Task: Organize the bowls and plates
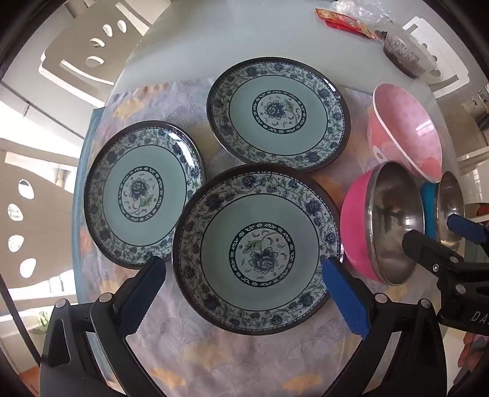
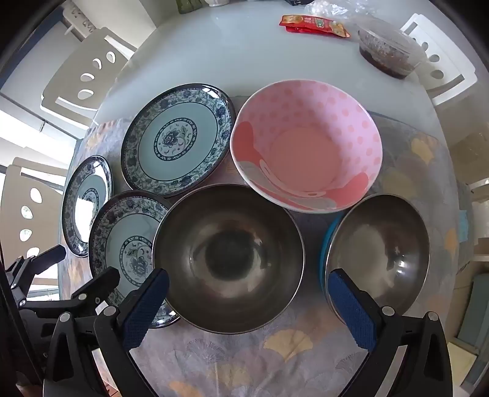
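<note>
Three blue-and-white floral plates lie flat and face up on the counter, clustered in a triangle. Taking the nearest plate as the landmark, the second plate sits to its left, with their rims overlapping or touching, and the third plate lies beyond it. To the landmark's right stands the pink-walled steel bowl, mouth up, its rim hiding part of that plate's edge in the right wrist view. Beyond this bowl is the pink dotted bowl, and further right the blue-walled steel bowl, its outer wall mostly hidden.

The left gripper hangs over the landmark plate, spread wide and holding nothing. The right gripper is equally wide apart and empty, straddling the pink-walled steel bowl.

Far across the counter lie a red packet and a lidded clear container with dark contents that are hard to make out. White chairs surround the counter.
</note>
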`<action>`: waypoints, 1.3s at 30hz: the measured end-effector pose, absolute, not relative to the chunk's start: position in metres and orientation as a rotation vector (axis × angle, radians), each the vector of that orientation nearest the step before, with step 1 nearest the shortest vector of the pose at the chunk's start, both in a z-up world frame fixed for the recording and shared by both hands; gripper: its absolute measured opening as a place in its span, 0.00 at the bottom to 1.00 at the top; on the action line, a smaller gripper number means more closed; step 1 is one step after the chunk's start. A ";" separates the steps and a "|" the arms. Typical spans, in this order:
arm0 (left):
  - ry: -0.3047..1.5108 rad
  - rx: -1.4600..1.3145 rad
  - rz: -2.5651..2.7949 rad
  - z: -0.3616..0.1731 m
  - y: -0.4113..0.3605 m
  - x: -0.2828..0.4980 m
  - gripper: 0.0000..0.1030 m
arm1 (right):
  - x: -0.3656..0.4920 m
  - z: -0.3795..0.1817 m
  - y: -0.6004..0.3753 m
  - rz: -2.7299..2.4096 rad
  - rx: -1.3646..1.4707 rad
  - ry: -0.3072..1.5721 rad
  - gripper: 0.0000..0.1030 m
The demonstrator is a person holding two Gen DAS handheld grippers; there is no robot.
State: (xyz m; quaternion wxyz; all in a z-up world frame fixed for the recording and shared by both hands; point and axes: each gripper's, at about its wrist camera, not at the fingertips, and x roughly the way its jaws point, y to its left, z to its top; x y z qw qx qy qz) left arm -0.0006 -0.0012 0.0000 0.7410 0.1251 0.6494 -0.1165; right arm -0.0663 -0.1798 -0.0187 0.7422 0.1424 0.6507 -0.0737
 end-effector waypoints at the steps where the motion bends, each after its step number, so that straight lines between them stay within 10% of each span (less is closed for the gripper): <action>1: 1.430 0.249 -0.281 0.000 0.001 0.000 0.99 | -0.066 -0.019 -0.180 -0.161 0.315 1.425 1.00; 39: 1.428 0.250 -0.255 0.004 0.009 -0.001 0.99 | -0.073 -0.003 -0.171 -0.142 0.372 1.388 1.00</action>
